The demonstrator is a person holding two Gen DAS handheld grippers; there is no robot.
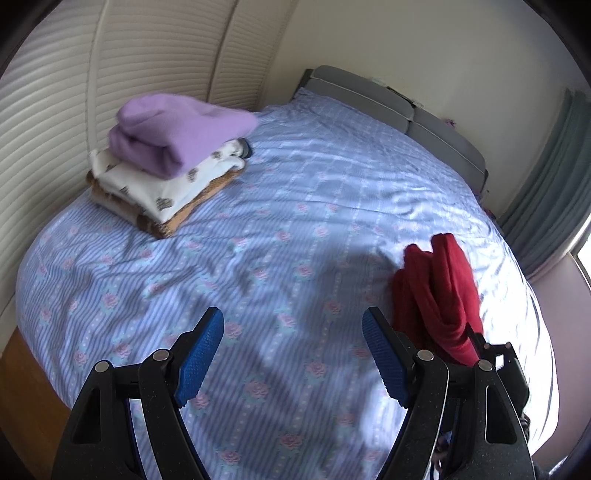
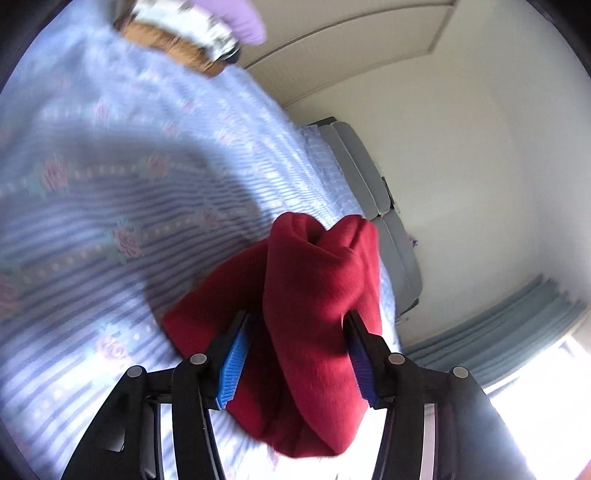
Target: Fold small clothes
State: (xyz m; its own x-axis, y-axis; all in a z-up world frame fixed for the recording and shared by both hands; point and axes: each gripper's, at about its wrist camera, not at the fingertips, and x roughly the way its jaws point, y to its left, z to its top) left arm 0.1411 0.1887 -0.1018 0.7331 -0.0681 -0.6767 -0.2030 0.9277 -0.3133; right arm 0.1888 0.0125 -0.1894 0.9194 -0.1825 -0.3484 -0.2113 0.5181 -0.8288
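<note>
A bunched red fleece garment [image 2: 314, 314] is seen between the blue pads of the right gripper [image 2: 295, 354], off the striped floral bedsheet [image 1: 295, 206]; whether it is pinched cannot be told. The left gripper [image 1: 293, 354] is spread, empty. With a loosened hold, the bundle could slip and unfold.

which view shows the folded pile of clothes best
The left wrist view: the pile sits whole and fairly sharp on the bed, purple on top, white, then brown. The right wrist view shows only a blurred, cropped corner of it.
</note>
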